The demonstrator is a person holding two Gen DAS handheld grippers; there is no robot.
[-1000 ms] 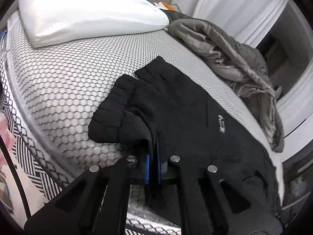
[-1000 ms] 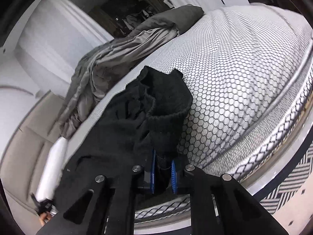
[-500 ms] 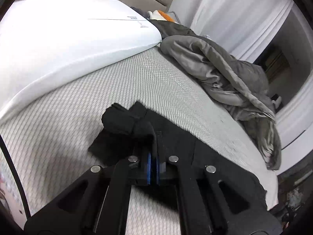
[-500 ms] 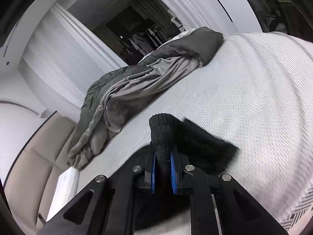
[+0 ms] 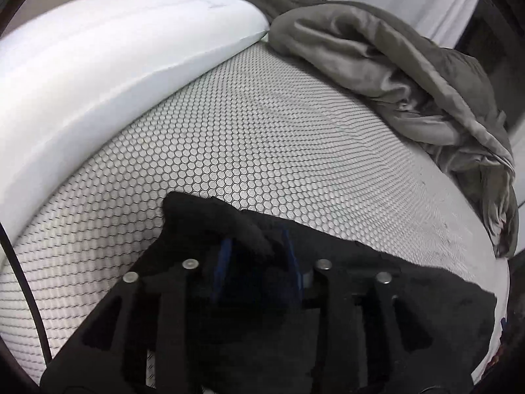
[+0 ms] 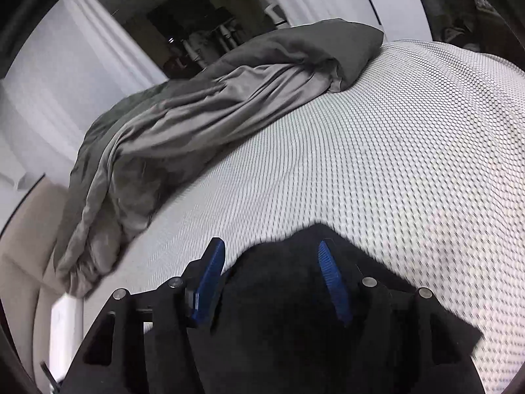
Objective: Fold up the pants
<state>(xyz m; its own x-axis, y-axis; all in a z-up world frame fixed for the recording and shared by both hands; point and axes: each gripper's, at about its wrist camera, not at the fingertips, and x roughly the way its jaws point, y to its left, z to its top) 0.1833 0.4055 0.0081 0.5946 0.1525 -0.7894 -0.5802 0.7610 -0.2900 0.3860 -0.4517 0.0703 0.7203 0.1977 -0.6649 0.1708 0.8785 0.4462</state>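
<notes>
The bed's white mattress cover with a black honeycomb print fills most of both wrist views. A long white pillow lies along its far left side in the left wrist view. A crumpled grey quilt is heaped along the far edge of the bed, well apart from the garment.

The black fleece pants lie on the near part of the cover, spread to the right beneath the left gripper. A bunched fold of the fabric sits between its blue pads. The jaws have just been opening, and the pads stand apart and no longer clamp the cloth.

In the right wrist view, another portion of the pants lies between the fingers of the right gripper. Its jaws have also just been opening; the blue pads stand wide apart, with the cloth released between them.
</notes>
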